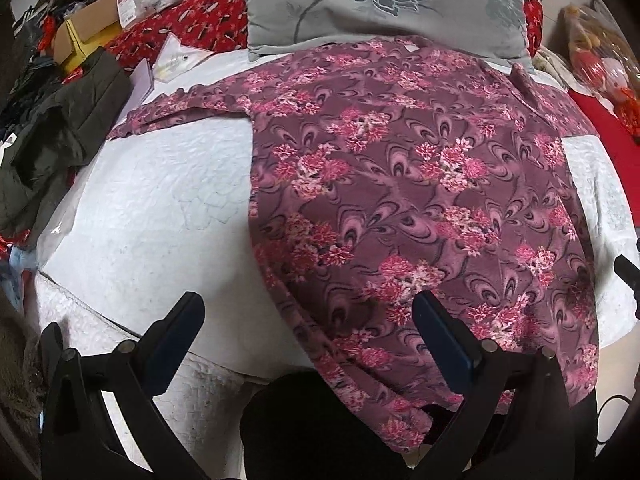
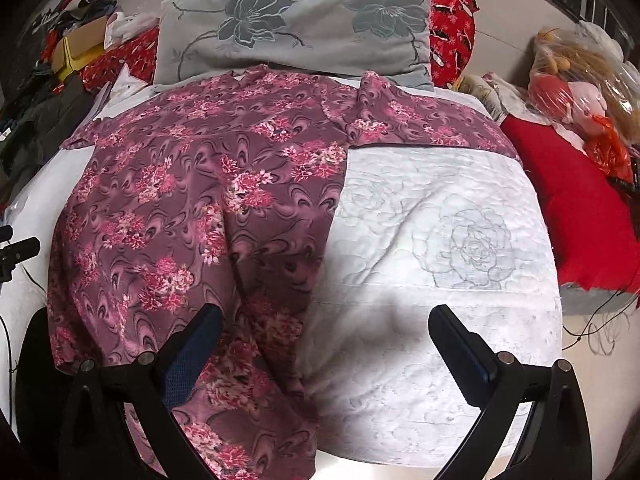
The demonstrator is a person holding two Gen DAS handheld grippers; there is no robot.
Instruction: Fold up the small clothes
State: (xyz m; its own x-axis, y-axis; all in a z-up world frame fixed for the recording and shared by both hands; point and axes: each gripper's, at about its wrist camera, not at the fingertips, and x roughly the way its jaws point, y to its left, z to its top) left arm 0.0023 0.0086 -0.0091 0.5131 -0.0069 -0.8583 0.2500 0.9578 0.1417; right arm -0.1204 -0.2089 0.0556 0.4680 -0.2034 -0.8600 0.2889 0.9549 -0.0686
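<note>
Bed with white quilted cover (image 2: 440, 208), rose stitching. Floral purple-pink shirt (image 1: 400, 184) spread flat on it, sleeves out sideways, hem hanging over near edge. Grey flower pillow (image 2: 288, 20) at head, touching shirt collar. Dark green garment (image 1: 60, 132) on left edge.

Floral top (image 1: 420, 184) flat on white quilt (image 1: 160, 208), L gripper (image 1: 308, 316) jaws wide.

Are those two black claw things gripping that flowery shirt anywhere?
No. The left tool and right tool are both open above the floral shirt, holding nothing.
</note>
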